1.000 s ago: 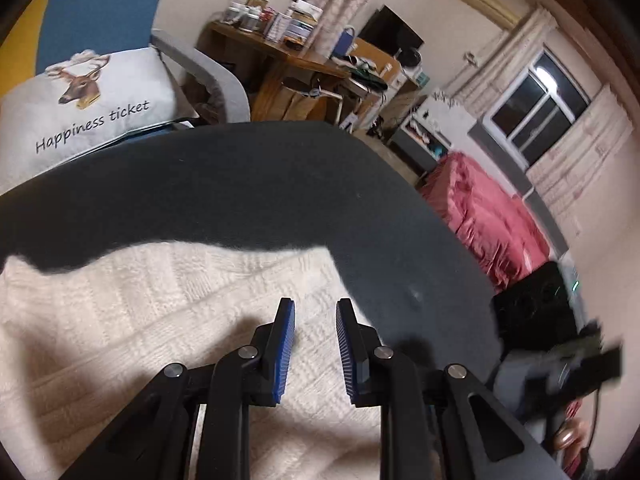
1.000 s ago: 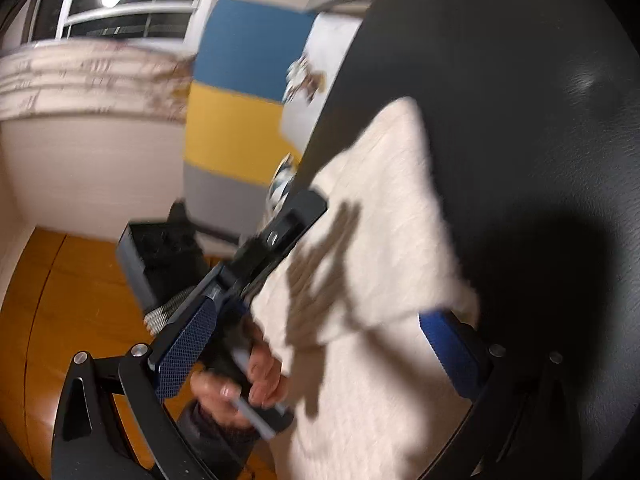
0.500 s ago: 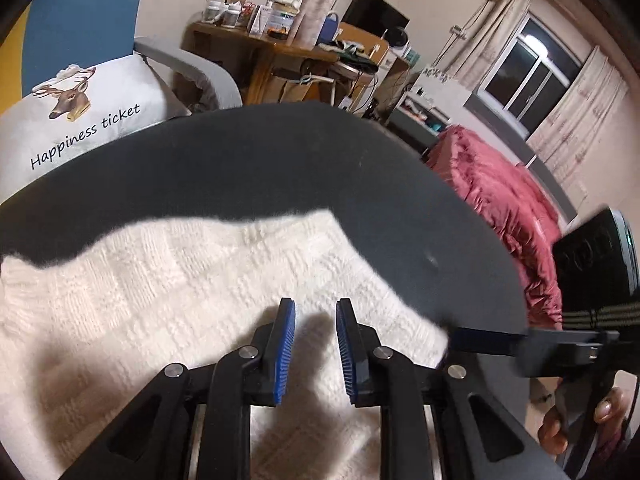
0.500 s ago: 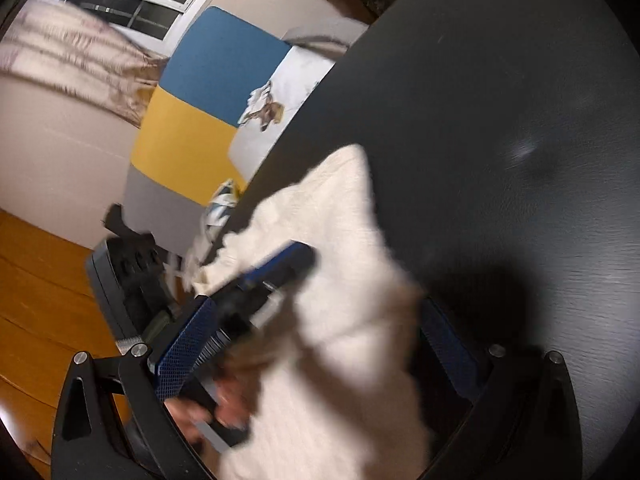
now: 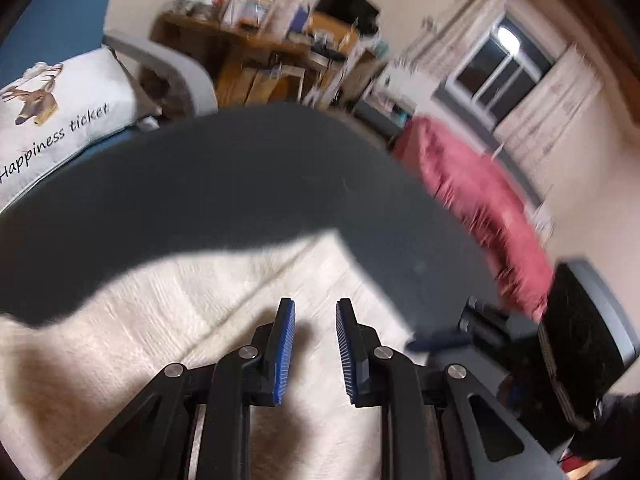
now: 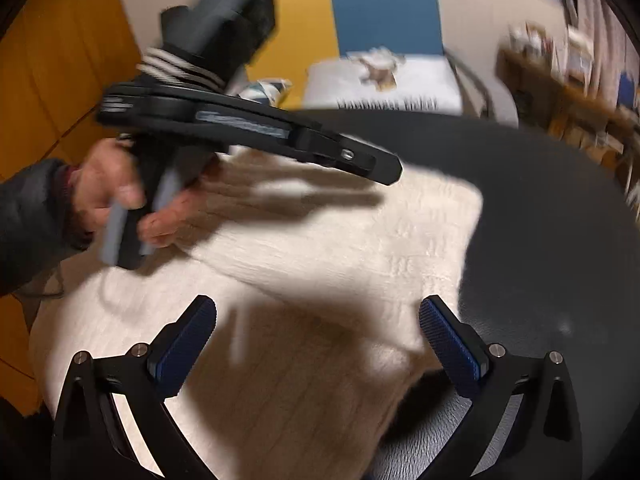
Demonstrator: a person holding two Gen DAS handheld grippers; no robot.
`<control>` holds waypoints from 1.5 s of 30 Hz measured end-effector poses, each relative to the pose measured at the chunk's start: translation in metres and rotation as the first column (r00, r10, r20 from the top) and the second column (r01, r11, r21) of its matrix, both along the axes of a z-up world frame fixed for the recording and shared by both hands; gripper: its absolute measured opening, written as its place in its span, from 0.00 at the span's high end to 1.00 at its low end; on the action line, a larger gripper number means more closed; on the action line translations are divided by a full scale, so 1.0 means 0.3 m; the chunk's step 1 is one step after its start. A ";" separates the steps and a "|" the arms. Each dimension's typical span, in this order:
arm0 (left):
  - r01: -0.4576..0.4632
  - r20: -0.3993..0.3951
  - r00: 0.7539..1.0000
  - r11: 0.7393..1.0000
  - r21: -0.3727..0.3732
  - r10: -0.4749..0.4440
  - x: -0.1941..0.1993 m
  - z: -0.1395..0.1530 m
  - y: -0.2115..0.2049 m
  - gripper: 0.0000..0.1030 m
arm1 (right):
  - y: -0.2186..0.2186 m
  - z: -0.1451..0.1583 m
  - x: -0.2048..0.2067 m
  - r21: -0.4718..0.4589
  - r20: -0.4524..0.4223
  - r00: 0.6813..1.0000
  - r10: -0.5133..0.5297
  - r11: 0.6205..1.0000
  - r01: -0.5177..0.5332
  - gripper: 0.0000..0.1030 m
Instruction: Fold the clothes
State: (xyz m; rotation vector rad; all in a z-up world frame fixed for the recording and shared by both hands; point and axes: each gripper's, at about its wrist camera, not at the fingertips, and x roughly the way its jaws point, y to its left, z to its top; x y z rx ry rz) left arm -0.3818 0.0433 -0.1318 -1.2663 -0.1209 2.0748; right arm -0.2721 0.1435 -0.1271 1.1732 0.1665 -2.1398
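- The knit garment [image 5: 168, 320] lies on the round table [image 5: 240, 176], filling the lower half of the left wrist frame — the left gripper [image 5: 315, 346] over it at bottom centre.
- Behind the table: pillow [image 5: 60, 116] upper left, desk [image 5: 256, 52] top centre, blanket [image 5: 480, 208] right.
- Right wrist frame — right gripper [image 6: 318, 344] bottom centre above the garment, the person's hand [image 6: 116, 196] at left.

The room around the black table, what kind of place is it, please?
Most likely a lived-in home room, perhaps a bedroom or a studio flat. A red quilt lies beyond the black table, a cluttered wooden desk stands by the wall, and a printed deer cushion sits on a chair.
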 end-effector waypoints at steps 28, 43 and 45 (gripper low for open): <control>-0.130 -0.057 0.988 0.979 0.155 0.141 0.002 0.121 -0.136 0.80 | -0.021 -0.040 0.038 0.079 -0.084 0.996 0.042 0.996 -0.035 0.00; -0.444 -0.062 0.894 0.896 0.027 0.445 0.400 0.024 -0.714 0.80 | -0.283 0.142 -0.055 0.094 -0.089 0.996 0.003 0.996 0.006 0.00; -0.459 -0.061 0.886 0.888 0.038 0.460 0.419 0.028 -0.712 0.80 | -0.361 0.053 -0.100 0.212 -0.062 0.998 -0.027 0.976 0.039 0.00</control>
